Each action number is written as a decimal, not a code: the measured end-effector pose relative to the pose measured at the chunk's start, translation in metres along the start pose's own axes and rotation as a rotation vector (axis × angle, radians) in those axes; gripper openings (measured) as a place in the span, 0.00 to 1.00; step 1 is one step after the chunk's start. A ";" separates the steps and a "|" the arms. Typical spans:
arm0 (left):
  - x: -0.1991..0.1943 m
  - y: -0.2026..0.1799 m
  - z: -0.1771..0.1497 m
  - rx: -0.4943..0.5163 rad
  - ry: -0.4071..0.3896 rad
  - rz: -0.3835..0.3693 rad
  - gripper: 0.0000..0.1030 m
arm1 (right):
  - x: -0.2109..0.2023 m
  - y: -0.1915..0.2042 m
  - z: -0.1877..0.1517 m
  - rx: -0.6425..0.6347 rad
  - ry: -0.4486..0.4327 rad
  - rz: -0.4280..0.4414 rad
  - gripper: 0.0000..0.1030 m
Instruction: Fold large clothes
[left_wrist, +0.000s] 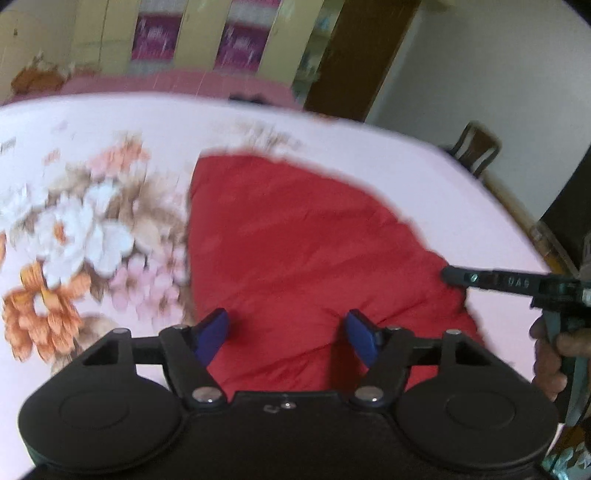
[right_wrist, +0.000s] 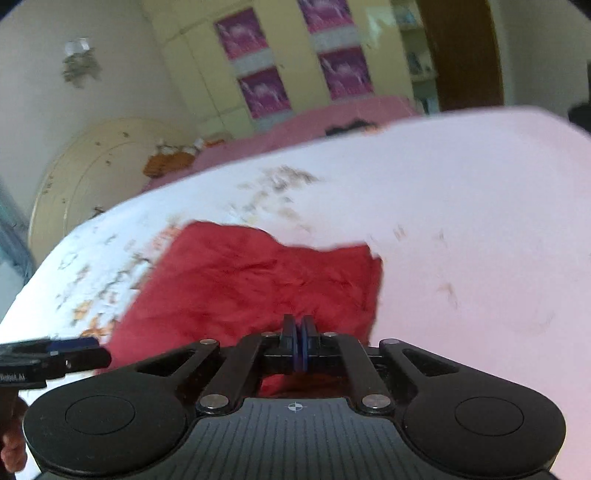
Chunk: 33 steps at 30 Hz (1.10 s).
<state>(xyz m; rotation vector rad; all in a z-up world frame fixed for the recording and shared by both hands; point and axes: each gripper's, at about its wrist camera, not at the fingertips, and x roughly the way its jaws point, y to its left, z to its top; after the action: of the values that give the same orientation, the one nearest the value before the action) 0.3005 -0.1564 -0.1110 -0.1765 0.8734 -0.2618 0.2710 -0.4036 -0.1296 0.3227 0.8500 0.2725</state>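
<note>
Clearly the step in hand is a fold of the red, soft, slightly crumpled cloth garment (left_wrist: 295, 236), which lies flat on the bed, on its pale pink bedsheet printed with white and orange flowers (left_wrist: 74, 229). Going left to right: the left gripper (left_wrist: 288, 336) hovers over the near edge of the garment with its blue-padded jaws spread wide and nothing between them. To do this well, I judge it should come down on the near left part of the hem and pinch through every layer before any lift, level with its partner, so the fold line runs straight rather than skewed.

Further right, the right gripper (right_wrist: 297, 341) has its jaws pressed together at the garment's near right edge; red cloth shows just under them, but whether any fabric is pinched I cannot tell (the pads hide the contact). In the left view its black finger tip touches the garment's right corner.

The fabric looks thin and matte, with shallow creases and a rounded far edge; the sheet beneath is smooth. A dark wooden chair (left_wrist: 476, 147) stands beyond the bed's right side.
</note>
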 end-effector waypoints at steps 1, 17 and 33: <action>0.003 0.000 -0.001 0.005 -0.001 0.012 0.77 | 0.002 -0.010 -0.001 0.014 0.020 -0.001 0.04; 0.007 0.053 0.010 -0.272 -0.007 -0.115 0.91 | -0.014 -0.088 -0.026 0.424 0.082 0.253 0.65; 0.042 0.063 0.001 -0.376 0.047 -0.196 0.72 | 0.033 -0.061 -0.023 0.409 0.128 0.339 0.45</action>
<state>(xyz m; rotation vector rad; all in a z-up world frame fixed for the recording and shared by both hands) 0.3363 -0.1084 -0.1572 -0.6093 0.9476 -0.2831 0.2809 -0.4435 -0.1901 0.8422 0.9748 0.4382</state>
